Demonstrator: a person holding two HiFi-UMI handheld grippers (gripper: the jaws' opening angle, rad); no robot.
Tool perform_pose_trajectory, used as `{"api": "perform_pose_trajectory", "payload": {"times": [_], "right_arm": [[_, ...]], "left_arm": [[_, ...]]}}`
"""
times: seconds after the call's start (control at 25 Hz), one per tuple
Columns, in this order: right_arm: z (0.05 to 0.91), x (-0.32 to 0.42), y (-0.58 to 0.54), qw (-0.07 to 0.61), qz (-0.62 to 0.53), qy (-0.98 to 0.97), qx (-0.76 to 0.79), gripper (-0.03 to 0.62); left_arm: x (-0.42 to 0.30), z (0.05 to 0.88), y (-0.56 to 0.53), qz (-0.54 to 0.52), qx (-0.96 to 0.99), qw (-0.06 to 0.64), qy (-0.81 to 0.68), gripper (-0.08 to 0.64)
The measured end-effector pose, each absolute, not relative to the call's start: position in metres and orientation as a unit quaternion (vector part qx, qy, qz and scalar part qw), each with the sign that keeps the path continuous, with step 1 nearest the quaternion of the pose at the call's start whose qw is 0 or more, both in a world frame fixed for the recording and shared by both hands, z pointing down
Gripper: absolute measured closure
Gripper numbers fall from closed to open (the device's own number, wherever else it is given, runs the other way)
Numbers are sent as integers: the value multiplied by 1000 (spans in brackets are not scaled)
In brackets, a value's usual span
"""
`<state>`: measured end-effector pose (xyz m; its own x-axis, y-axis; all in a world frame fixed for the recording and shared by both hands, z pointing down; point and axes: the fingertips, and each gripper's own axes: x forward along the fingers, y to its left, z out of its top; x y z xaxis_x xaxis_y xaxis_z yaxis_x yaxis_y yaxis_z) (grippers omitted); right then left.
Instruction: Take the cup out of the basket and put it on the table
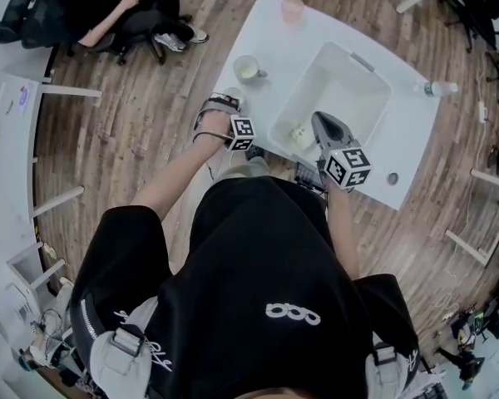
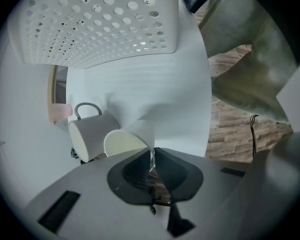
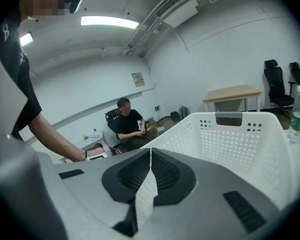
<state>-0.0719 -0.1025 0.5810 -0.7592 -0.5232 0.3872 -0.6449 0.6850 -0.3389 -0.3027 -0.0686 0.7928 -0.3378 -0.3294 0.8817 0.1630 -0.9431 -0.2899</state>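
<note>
At the white table [image 2: 160, 94], my left gripper [image 2: 151, 155] pinches the rim of a white cup [image 2: 126, 143], its 2 jaws clenched on the thin wall. The cup is out of the basket [image 2: 100, 29], tipped over with its mouth toward the gripper's camera. It is just beside a white mug [image 2: 89, 134] with a grey handle. I cannot tell whether the cup touches the tabletop. The perforated basket sits farther back on the same table. My right gripper [image 3: 150, 151] is clamped on the basket's near wall, with a strip of the holed white plastic pressed between its closed jaws. In the head view, both grippers are at the table's near edge, the left outside the basket and the right at its rim. A pink cup [image 1: 292, 8] stands at the far edge, and a clear bottle [image 1: 439, 88] lies on the table to the right of the basket. 1 seated person [image 3: 127, 125] is in the room behind.
</note>
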Motion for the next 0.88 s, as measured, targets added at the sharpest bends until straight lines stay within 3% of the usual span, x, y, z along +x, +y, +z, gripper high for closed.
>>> {"api": "perform_pose_trajectory", "payload": {"times": [0.88], "right_arm": [[572, -64, -94, 124, 225, -918, 301, 566]], "left_arm": [[-298, 775, -64, -779, -598, 101, 160, 538]]}}
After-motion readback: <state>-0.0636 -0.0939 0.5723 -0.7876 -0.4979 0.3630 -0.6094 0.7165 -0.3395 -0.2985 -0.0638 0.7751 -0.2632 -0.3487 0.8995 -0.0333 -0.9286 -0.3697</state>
